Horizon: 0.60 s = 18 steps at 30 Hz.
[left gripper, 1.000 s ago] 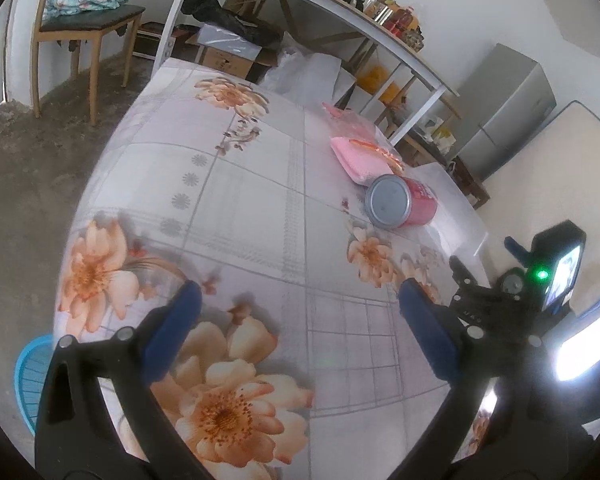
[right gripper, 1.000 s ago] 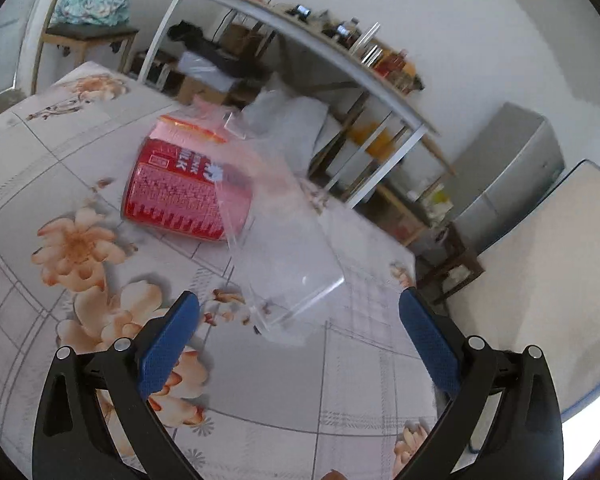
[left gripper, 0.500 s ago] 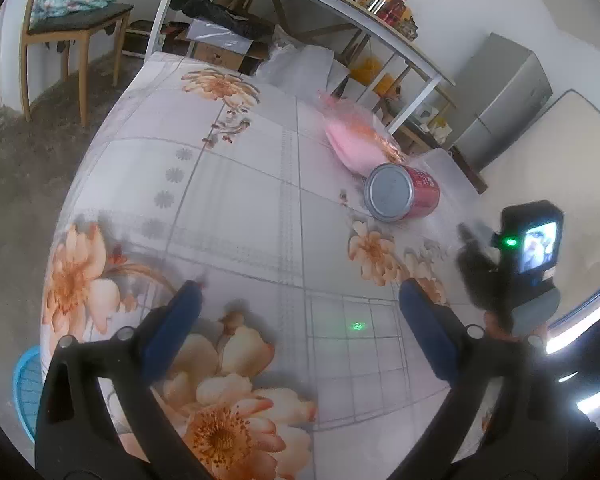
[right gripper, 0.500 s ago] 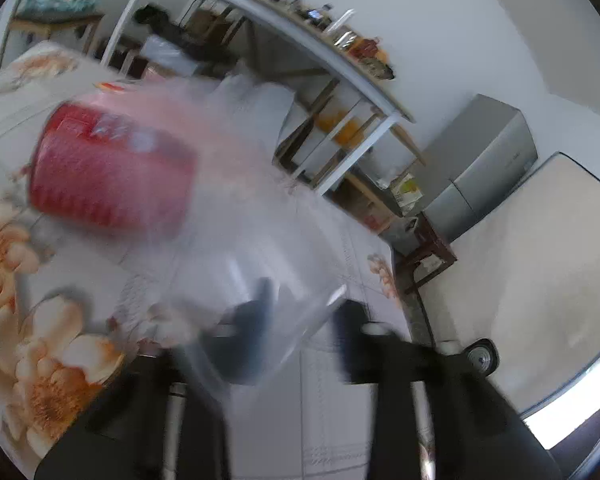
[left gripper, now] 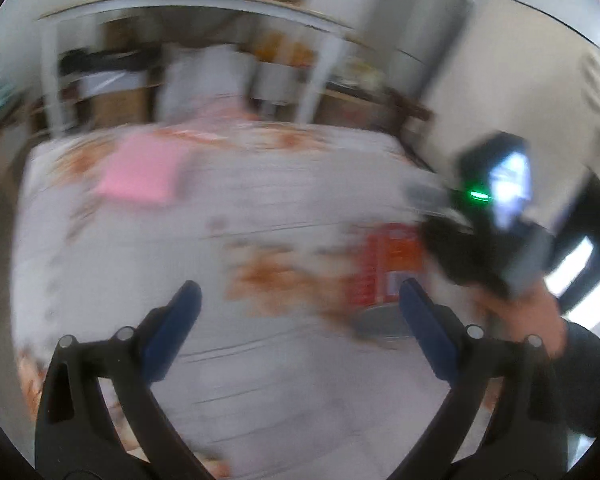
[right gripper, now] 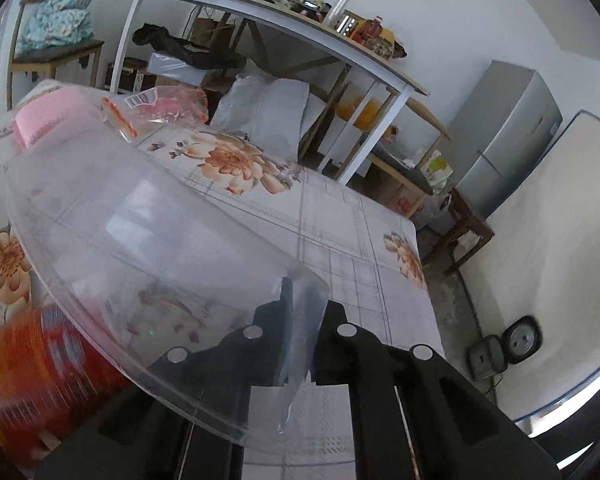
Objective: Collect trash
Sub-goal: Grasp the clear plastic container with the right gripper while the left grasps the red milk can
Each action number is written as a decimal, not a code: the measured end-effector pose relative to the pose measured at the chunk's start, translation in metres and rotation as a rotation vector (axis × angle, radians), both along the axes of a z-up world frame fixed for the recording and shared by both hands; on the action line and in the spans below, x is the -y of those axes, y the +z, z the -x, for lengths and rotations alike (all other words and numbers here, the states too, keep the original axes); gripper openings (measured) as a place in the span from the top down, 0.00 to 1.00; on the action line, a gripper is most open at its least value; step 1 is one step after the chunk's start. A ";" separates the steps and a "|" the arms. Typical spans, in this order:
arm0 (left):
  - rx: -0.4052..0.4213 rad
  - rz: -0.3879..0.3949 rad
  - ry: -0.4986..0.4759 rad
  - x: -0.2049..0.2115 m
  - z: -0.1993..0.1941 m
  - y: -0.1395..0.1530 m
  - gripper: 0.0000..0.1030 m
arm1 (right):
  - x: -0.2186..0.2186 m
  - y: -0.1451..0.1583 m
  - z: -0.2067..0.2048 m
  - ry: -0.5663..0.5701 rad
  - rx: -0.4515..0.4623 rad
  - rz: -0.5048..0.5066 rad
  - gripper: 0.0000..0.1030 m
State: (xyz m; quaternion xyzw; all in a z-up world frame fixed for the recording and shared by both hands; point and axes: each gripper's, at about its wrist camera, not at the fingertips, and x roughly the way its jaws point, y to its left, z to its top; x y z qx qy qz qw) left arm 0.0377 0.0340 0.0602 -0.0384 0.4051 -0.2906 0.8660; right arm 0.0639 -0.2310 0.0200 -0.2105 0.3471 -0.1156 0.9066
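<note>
The right gripper (right gripper: 306,320), its jaws having just closed, pinches the edge of a clear curved plastic sheet (right gripper: 148,248) above a red cylindrical tin (right gripper: 40,364) on the floral-clothed table (right gripper: 340,232).

Right jaws clamped, left jaws wide.

The right gripper (right gripper: 305,334) has just been closing, and its black jaws are pinched on the edge of a clear plastic sheet (right gripper: 148,248), the sheet's corner caught between them. The left gripper (left gripper: 298,322) holds its blue-padded jaws spread far apart with nothing between them, angled down over the worktop (left gripper: 228,208); its view is smeared with motion blur. On that view's right edge, the person's right hand (left gripper: 528,308), dark sleeve at the wrist, grips the other tool's handle.
</note>
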 end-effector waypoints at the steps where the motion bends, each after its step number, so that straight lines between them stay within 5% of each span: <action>1: -0.026 -0.021 -0.051 0.016 -0.005 0.004 0.08 | 0.004 0.000 0.001 -0.002 0.000 -0.006 0.95; 9: -0.301 -0.142 -0.206 0.111 -0.040 -0.023 0.07 | 0.050 0.002 0.010 -0.061 -0.011 -0.148 0.96; 14: -0.370 -0.154 -0.287 0.147 -0.035 -0.037 0.07 | 0.076 0.003 0.012 -0.113 -0.008 -0.205 0.97; 18: -0.421 -0.286 -0.322 0.170 -0.024 -0.056 0.07 | 0.097 0.003 0.015 -0.147 -0.001 -0.242 0.98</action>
